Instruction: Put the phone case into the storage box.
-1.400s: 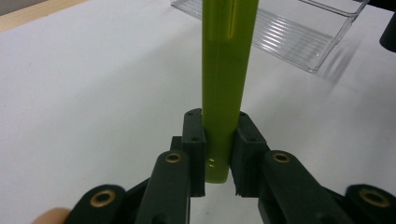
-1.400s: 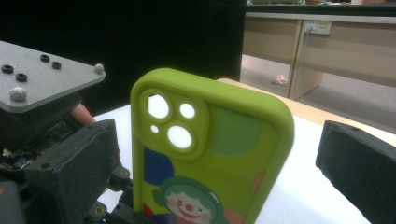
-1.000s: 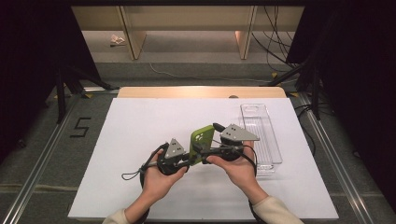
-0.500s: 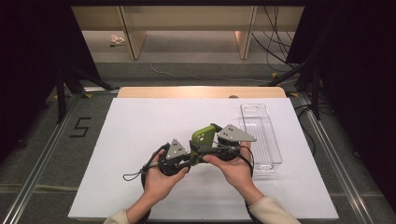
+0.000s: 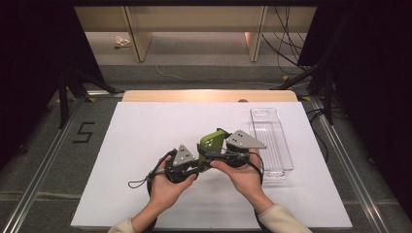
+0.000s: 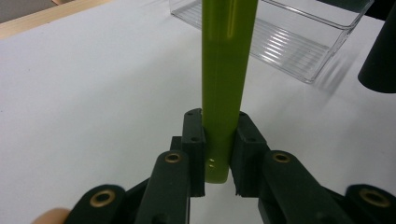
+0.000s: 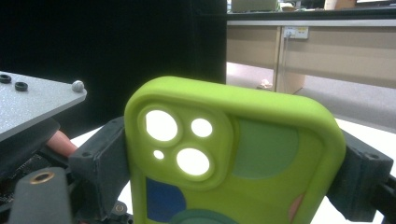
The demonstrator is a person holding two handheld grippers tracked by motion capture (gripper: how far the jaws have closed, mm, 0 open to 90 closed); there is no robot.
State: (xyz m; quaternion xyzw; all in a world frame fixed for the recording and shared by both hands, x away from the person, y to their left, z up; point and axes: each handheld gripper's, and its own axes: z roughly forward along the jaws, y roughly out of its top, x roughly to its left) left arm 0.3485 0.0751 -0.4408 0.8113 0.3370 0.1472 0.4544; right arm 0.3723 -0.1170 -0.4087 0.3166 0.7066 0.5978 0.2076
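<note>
Handover is the step in hand, by the look of it: a green phone case (image 5: 212,141) hangs above the white table (image 5: 145,126) near its middle, caught between both tongs. The left gripper (image 5: 193,162), at about seven o'clock from the case in the high view, is clamped on the thin edge of the case; the left gripper view shows the two black pads squeezing that edge (image 6: 223,93) from both sides, with the case rising straight away from them. The right gripper (image 5: 224,148), at about four o'clock from the case, straddles its broad face: in the right gripper view the case (image 7: 233,154) with its camera cut-outs stands between the jaws, which have just been closing and sit against its two long sides; whether they press yet I cannot tell for sure.

A clear plastic tray (image 5: 270,141) lies on the table at roughly three o'clock from the case, just beyond the right hand (image 5: 245,174), and is empty.

Next, I judge, the right jaws need a firm hold across the width before the left lets go; then the case can be carried toward the tray. A loose grip risks the case twisting.
</note>
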